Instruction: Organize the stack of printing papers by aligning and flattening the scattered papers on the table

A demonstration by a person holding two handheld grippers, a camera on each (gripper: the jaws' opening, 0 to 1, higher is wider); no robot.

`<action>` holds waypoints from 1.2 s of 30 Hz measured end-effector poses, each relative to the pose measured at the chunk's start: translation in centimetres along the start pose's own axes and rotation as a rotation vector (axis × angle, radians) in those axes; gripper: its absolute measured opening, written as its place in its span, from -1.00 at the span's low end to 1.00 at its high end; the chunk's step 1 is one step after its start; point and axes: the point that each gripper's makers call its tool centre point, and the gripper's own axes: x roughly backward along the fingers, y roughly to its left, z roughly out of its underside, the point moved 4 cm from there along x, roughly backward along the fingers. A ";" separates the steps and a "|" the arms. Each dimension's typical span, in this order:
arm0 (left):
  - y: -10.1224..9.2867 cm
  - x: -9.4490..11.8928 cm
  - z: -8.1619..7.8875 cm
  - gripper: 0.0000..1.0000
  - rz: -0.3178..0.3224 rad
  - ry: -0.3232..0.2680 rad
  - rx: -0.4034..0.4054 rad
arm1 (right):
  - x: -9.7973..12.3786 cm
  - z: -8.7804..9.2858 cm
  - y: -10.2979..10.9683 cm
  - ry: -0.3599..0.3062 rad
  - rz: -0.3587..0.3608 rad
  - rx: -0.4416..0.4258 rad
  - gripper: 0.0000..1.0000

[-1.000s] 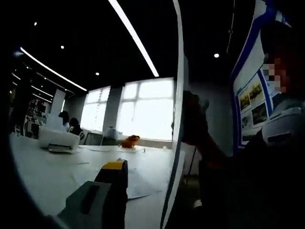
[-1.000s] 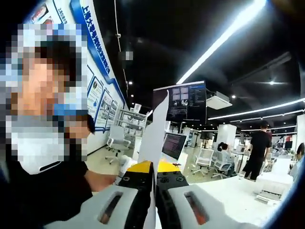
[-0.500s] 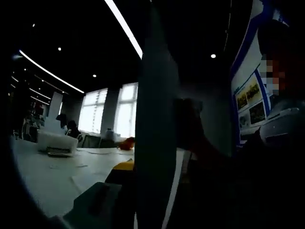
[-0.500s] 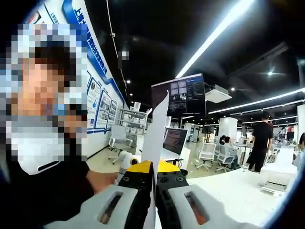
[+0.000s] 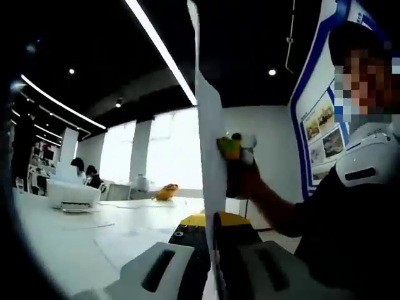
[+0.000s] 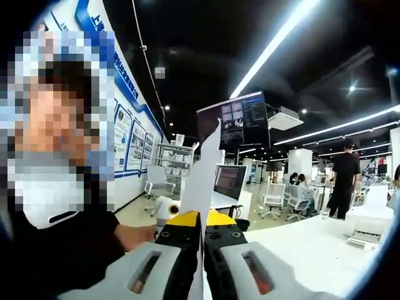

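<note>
A white sheaf of printing paper [image 5: 207, 125] stands upright and edge-on between both grippers, above the table. My left gripper [image 5: 211, 220], grey with yellow tips, is shut on its lower edge. In the left gripper view the right gripper [image 5: 232, 149] pinches the same paper higher up, held by a person's hand. In the right gripper view the paper [image 6: 205, 181] rises from my right gripper [image 6: 203, 217], whose jaws are shut on it. A few loose sheets [image 5: 125, 237] lie flat on the white table [image 5: 56, 237].
A white printer [image 5: 70, 194] and an orange object [image 5: 165, 190] sit at the table's far side. The person holding the grippers stands close by, dark sleeve [image 5: 325, 231] near the paper. Another printer [image 6: 369, 231] rests on the table [image 6: 300, 250], with office chairs and people beyond.
The paper, which stood beside my left gripper's jaw, now sits between both left jaws, and they have shut on it. The right gripper has kept its hold.
</note>
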 end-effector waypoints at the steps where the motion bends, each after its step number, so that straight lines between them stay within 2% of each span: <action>1: 0.0 0.0 0.0 -0.89 0.002 0.002 0.010 | 0.0 0.0 -0.1 0.000 0.003 -0.002 -1.00; 6: 0.3 -0.1 0.3 -0.89 -0.011 0.022 0.038 | 0.0 0.4 -0.3 0.001 -0.003 -0.014 -1.00; 10: 0.6 0.0 0.4 -0.89 -0.023 0.024 0.060 | 0.0 0.6 -0.4 -0.002 0.004 0.026 -1.00; 13: 0.8 0.2 0.5 -0.89 -0.034 0.026 0.067 | 0.2 0.5 -0.7 -0.011 0.024 0.046 -0.83; 16: 1.3 0.5 0.6 -0.89 -0.051 0.024 0.076 | 0.6 0.4 -1.2 -0.028 0.046 0.050 -0.73; 24: 2.3 1.1 1.7 -0.89 -0.052 0.025 0.090 | 2.5 0.7 -2.8 -0.052 0.132 0.032 -0.68; 32: 2.7 0.8 2.7 -0.89 -0.073 0.074 0.060 | 5.2 0.8 -4.7 -0.086 0.225 0.006 -0.68; 36: 3.8 1.0 3.2 -0.89 -0.105 0.100 0.037 | 6.9 0.4 -5.6 -0.123 0.285 -0.006 -0.68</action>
